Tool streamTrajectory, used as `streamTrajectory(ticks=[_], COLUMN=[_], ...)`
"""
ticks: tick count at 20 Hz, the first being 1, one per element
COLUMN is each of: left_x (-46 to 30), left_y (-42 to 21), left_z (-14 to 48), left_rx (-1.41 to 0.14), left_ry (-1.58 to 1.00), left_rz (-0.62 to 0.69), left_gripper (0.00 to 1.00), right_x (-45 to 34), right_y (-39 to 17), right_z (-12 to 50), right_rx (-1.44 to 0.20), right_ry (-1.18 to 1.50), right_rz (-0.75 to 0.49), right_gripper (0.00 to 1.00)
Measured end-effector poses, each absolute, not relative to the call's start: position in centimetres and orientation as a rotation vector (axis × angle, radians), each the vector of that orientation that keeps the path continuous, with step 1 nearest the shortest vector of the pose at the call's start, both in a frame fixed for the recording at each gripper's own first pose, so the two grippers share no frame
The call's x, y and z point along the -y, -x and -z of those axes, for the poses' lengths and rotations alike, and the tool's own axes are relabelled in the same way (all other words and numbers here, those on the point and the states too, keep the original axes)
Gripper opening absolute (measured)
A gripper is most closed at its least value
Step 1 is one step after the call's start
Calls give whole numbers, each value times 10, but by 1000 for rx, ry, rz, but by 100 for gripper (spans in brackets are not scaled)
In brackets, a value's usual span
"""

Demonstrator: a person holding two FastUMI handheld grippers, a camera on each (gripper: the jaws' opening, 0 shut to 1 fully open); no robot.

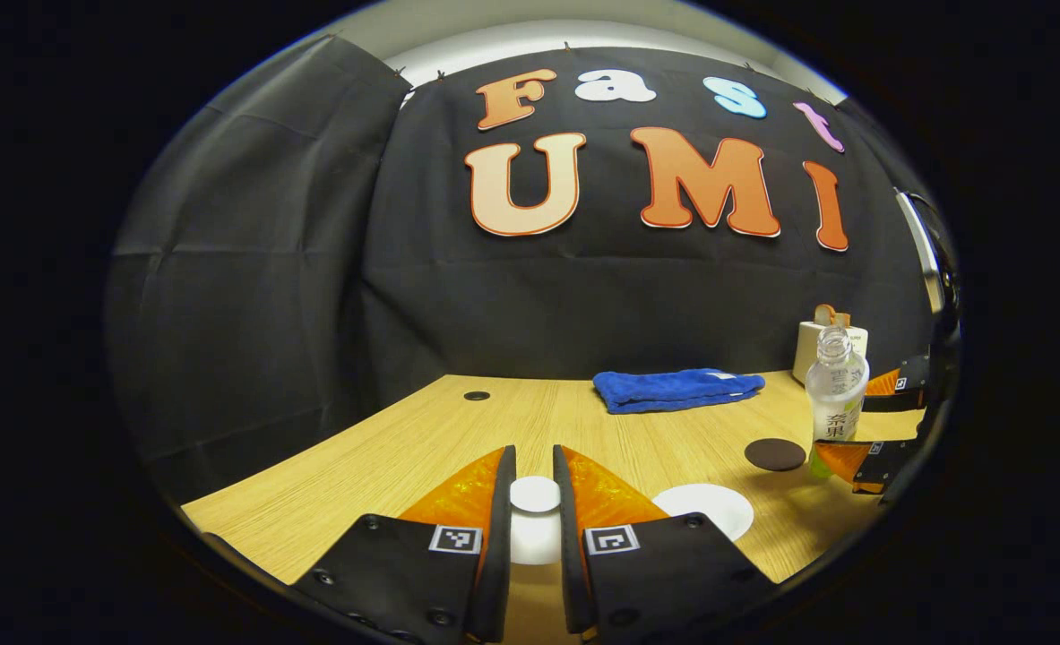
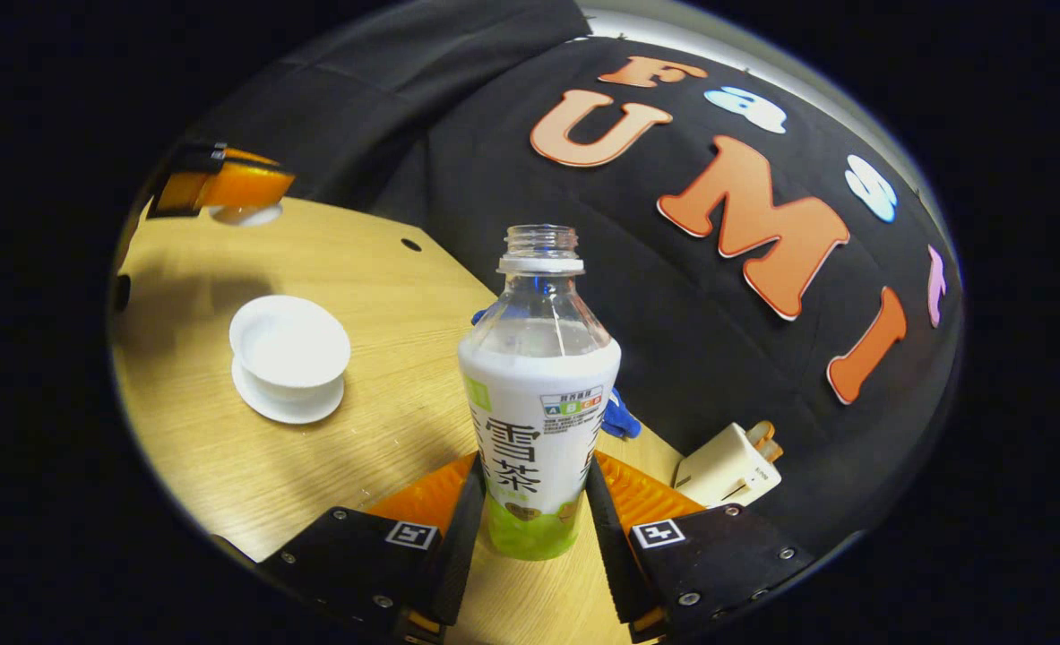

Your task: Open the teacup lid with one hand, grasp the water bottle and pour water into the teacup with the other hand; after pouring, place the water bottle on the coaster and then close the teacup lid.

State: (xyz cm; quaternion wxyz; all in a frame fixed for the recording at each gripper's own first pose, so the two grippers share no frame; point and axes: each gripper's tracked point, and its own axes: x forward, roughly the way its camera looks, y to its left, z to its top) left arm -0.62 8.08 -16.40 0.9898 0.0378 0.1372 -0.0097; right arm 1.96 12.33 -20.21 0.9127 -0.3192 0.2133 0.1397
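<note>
The right gripper [image 2: 534, 506] pinches the uncapped clear plastic water bottle [image 2: 538, 394] (upright), right of the lidless white porcelain teacup [image 2: 289, 345]; the left gripper [image 1: 534, 502] clamps the round white lid [image 1: 535, 494].

Black screw-studded left gripper [image 1: 534, 528] housing, square coded markers, ribbed inner faces

The water bottle [image 2: 538, 394] bears a label [image 2: 537, 448] with large dark characters, and above them a small A-B-C-D grade strip.
</note>
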Motion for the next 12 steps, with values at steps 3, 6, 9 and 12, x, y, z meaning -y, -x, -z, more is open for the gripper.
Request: streamTrajectory(ticks=[3,6,9,12], left_x=[-86,-94,-101,-106], left_y=[6,8,8,10], left_z=[163,164,168,173], left_rx=[-271,-277,-285,-298], left_ry=[-81,-88,-92,-100], left_rz=[17,13,5,2], left_gripper=[28,28,28,28], right_x=[-132,-137,-140,-143], right_y=[-24,-28,-28,-27], right_z=[205,208,209,211], right_rx=[-396,-366,-345,-324], right_ry=[829,971,1070,1161], right_rz=[-292,-312,-337,-356], right_gripper=[65,64,64,64])
